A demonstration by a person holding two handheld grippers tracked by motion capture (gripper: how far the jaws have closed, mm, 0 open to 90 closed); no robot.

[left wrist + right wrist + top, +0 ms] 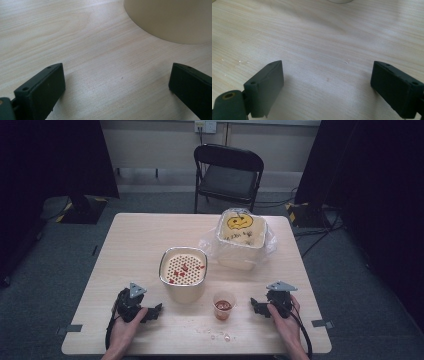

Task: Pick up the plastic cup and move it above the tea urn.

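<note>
Nothing is gripped; this looks like a resting pause. On the pale wooden counter (135,240), the left tool (156,311) rests with jaws apart beside a cream tub with a perforated lid (183,268). A small clear cup of red liquid (223,305) stands between the 2 tools, with spilled drops near it. The right tool (255,306) rests, jaws spread. Either reach looks unobstructed.

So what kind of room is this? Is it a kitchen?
Probably not a kitchen. It looks like a lab or studio set up for recording: a plain wooden table on grey carpet, black curtains at the sides, cables on the floor and one folding chair. A person holds two grippers over the table.
</note>
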